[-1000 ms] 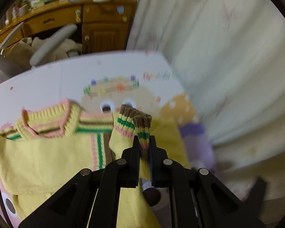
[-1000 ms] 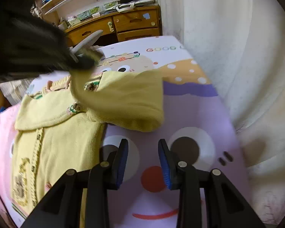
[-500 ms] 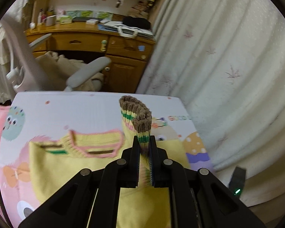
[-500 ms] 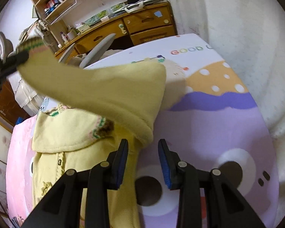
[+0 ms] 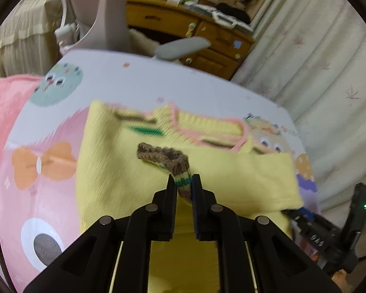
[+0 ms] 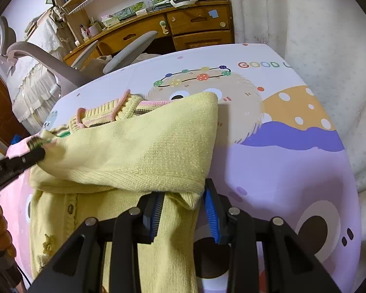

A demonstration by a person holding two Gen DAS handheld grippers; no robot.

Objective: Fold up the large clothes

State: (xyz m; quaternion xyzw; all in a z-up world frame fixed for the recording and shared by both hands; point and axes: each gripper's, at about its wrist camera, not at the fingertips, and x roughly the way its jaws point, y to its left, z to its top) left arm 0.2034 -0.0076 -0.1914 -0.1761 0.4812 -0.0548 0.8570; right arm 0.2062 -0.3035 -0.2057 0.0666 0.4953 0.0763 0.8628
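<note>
**Yellow knit on a cartoon sheet**

The sweater [image 6: 144,146] is pale yellow knit, its neckline edged in pink, with green and brown bars beside the collar. Its cuff [image 5: 173,162] is brown at the rim, then striped green, yellow and pink. The sheet [image 6: 292,171] at the right of the right wrist frame is lilac with a purple wave, an orange white-dotted mound, a beige furry face wearing a many-coloured bead band, and multicoloured letters on white. At the left of the left wrist frame it turns pink, with an orange bow and a teal round face. The left gripper [image 5: 183,183] is black; the right gripper [image 6: 183,202] is black with blue pads [image 6: 211,210]. The curtain [image 5: 317,48] is cream with faint leaf prints. The desk [image 6: 195,26] is honey-brown wood; the chair [image 6: 129,48] is grey.
</note>
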